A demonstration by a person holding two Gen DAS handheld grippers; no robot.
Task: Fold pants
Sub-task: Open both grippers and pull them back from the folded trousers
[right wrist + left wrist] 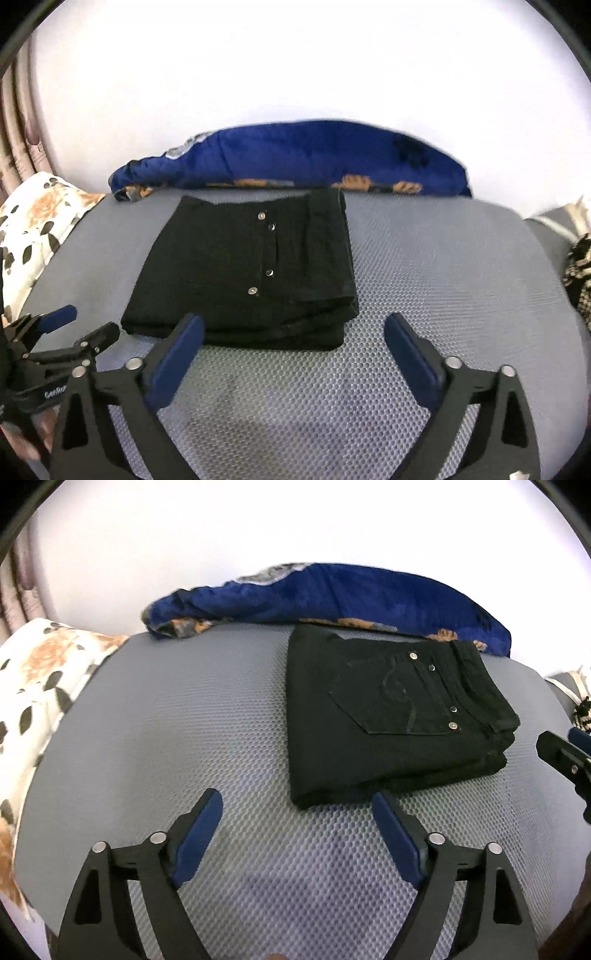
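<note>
Left wrist view: black pants (pixel 391 716) lie folded compact at centre right, left gripper (pixel 297 806) and right gripper (pixel 293 332) both wide and empty—folding looks finished, only withdrawal remains.

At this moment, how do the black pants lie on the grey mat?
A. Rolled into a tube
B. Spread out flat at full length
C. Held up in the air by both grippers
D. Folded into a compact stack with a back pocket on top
D: the black pants sit as a layered stack on the grey mat, pocket and rivets facing up, with the left gripper and right gripper open and empty.
</note>
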